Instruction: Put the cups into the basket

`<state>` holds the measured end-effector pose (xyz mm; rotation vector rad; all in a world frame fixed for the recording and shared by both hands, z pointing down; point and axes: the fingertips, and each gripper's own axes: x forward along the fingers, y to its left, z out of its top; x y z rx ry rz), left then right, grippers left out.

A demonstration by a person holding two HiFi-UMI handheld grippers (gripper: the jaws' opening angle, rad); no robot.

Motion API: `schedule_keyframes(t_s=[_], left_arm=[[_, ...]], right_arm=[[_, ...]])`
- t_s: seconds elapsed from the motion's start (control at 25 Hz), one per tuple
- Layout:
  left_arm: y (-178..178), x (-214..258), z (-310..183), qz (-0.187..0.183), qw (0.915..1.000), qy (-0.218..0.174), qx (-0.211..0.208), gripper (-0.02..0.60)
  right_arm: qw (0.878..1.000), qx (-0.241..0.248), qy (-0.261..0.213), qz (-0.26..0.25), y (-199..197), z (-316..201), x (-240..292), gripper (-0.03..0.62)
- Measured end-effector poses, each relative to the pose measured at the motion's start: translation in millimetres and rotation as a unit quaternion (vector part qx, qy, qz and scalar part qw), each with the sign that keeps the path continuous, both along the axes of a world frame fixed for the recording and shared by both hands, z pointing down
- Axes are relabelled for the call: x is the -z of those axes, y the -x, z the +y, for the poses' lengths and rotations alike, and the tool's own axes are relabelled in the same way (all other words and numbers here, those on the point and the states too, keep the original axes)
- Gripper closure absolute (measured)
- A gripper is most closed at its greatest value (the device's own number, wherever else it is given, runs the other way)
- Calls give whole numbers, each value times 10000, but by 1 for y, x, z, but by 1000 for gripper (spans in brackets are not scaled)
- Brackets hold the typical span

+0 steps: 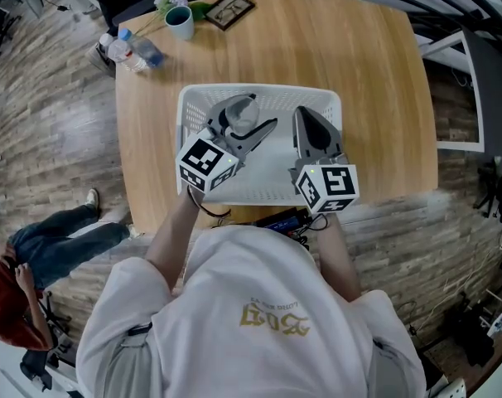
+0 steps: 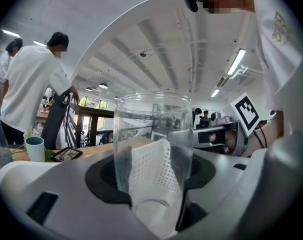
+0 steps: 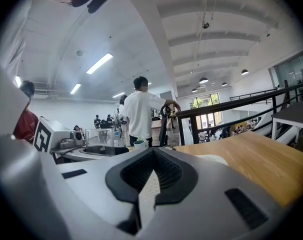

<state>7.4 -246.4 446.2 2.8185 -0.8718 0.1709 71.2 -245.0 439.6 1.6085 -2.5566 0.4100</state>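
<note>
A clear plastic cup (image 1: 241, 116) is clamped between the jaws of my left gripper (image 1: 249, 123), held over the left half of the white perforated basket (image 1: 259, 92). In the left gripper view the cup (image 2: 152, 134) fills the middle, with the left gripper (image 2: 151, 178) pressing on both of its sides. My right gripper (image 1: 306, 116) hangs over the basket's right half, shut and empty. In the right gripper view that gripper (image 3: 147, 184) shows only a thin slit. A teal cup (image 1: 180, 21) stands at the table's far left corner.
The basket sits on a wooden table (image 1: 375, 98). Beside the teal cup lie a water bottle (image 1: 135, 50) and a framed picture (image 1: 229, 11). A person in jeans (image 1: 60, 239) is on the floor to the left. A railing (image 3: 231, 109) runs behind the table.
</note>
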Motion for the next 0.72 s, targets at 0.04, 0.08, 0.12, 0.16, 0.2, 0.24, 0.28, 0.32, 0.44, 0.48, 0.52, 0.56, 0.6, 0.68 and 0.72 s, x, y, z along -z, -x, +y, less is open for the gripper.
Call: schedule_keyframes(t_s=[0.04,0.08,0.12,0.16,0.2,0.24,0.28,0.32,0.44,0.48,0.52,0.56,0.6,0.68,0.72], left_arm=[[-1,-2,0,-31,10000,28,-43,314],[-1,-4,-1,-56,9999,61,-80,314],[-2,-5,-1,-77,9999,90,-115,314],[-3,-7,-2,-97,9998,110,-151,314],[-4,-9,-2,-124,9997,123,-192,314],[-6,-11,-3,-163,9995,129,-248,314],[-9,-13,-2,-213,9992,128,-328,314],[-12,-15,0,-264,9986,119,-437,314],[-19,-21,6,-416,9958,92,-814,315],[-21,-24,8,-473,9948,93,-897,314],[-22,-28,8,-527,9940,97,-950,314],[-23,-30,8,-576,9934,104,-982,314],[-25,-33,7,-619,9929,113,-1007,314],[-28,-38,6,-693,9917,156,-1072,314],[-29,-42,6,-733,9909,191,-1116,314]], right_arm=[[10000,9,25,5,1,0,-2,585],[10000,23,48,10,2,-1,-4,585],[10000,40,70,18,3,-2,-6,585],[9999,55,94,32,3,-2,-8,585],[9999,66,116,51,3,-3,-10,585],[9999,72,136,70,2,-3,-12,585],[9998,75,153,85,1,-3,-13,585],[9998,75,167,92,0,-3,-14,585],[9997,97,213,85,1,-4,-18,585],[9996,118,234,97,2,-4,-20,585],[9995,140,255,111,3,-4,-21,585],[9994,157,276,118,4,-5,-22,585],[9994,167,297,118,4,-6,-23,585],[9992,178,347,103,4,-8,-26,585],[9991,191,380,95,5,-9,-28,585]])
